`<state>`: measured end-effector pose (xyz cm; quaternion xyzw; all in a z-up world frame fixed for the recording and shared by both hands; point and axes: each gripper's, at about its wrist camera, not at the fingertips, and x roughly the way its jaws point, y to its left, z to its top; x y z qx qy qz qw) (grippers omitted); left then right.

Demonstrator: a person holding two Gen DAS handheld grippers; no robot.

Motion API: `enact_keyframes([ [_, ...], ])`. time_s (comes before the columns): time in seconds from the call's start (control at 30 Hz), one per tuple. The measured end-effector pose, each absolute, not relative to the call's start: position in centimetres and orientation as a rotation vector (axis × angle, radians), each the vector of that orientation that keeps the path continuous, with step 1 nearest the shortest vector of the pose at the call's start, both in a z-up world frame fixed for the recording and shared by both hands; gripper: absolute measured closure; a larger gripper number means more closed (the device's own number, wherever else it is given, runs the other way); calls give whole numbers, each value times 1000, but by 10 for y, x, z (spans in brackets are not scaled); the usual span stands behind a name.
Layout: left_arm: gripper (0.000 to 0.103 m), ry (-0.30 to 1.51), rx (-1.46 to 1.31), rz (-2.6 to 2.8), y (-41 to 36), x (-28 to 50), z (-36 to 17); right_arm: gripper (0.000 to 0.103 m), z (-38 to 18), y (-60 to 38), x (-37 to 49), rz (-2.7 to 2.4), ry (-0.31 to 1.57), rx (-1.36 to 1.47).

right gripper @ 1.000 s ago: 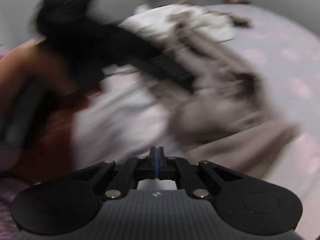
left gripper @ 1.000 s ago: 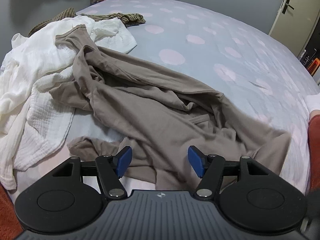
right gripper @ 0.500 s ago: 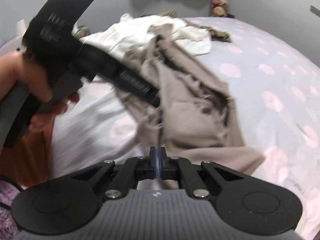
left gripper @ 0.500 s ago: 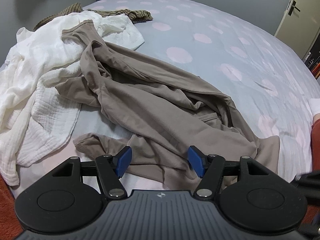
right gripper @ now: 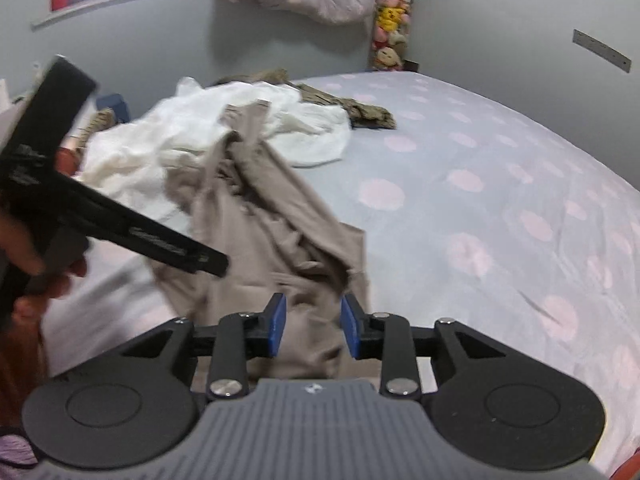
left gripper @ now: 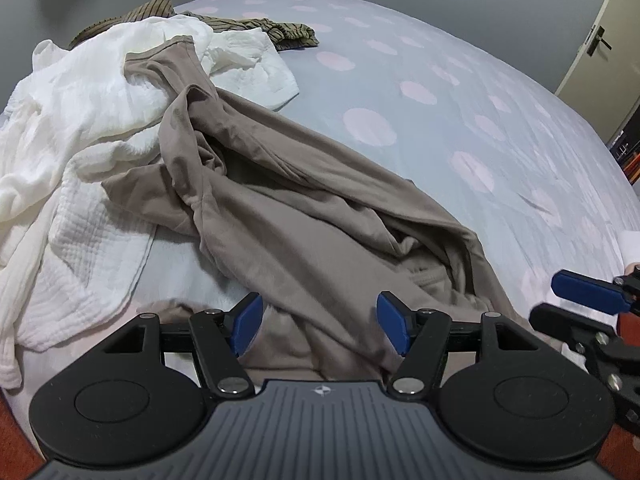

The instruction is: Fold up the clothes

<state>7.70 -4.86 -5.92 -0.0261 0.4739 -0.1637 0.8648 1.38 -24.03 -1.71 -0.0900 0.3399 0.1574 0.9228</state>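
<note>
A crumpled taupe garment (left gripper: 312,216) lies on the bed, one end draped over a white garment (left gripper: 80,112). It also shows in the right wrist view (right gripper: 276,216). My left gripper (left gripper: 320,324) is open and empty, just above the taupe garment's near edge. My right gripper (right gripper: 313,326) is open, its pads over the near end of the taupe garment, touching nothing I can see. It enters the left wrist view at the right edge (left gripper: 584,292). The left gripper's body (right gripper: 120,224) shows at the left of the right wrist view.
The bed sheet (left gripper: 460,100) is pale blue with pink dots. A striped olive garment (left gripper: 256,28) lies at the far end. Stuffed toys (right gripper: 390,16) stand by the grey wall. A door (left gripper: 600,40) is at the far right.
My right gripper has opened from shut and swung over the taupe garment's near end. My left gripper has moved forward a little and stays open.
</note>
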Motion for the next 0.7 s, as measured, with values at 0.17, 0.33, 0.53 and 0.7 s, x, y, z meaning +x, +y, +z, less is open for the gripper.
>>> enact_keyframes([
  [0.17,41,1010,-71,-319,-51,98,-69,69,-33,-246,46,291,735,-206],
  [0.33,45,1029,-103,-300,-50,119,-81,69,-55,-244,82,280,773,-198],
  [0.53,86,1010,-124,-313,-45,117,-80,96,-63,-241,99,263,772,-198],
  [0.7,98,966,-121,-302,-37,104,-60,97,-40,-254,80,159,694,-196],
])
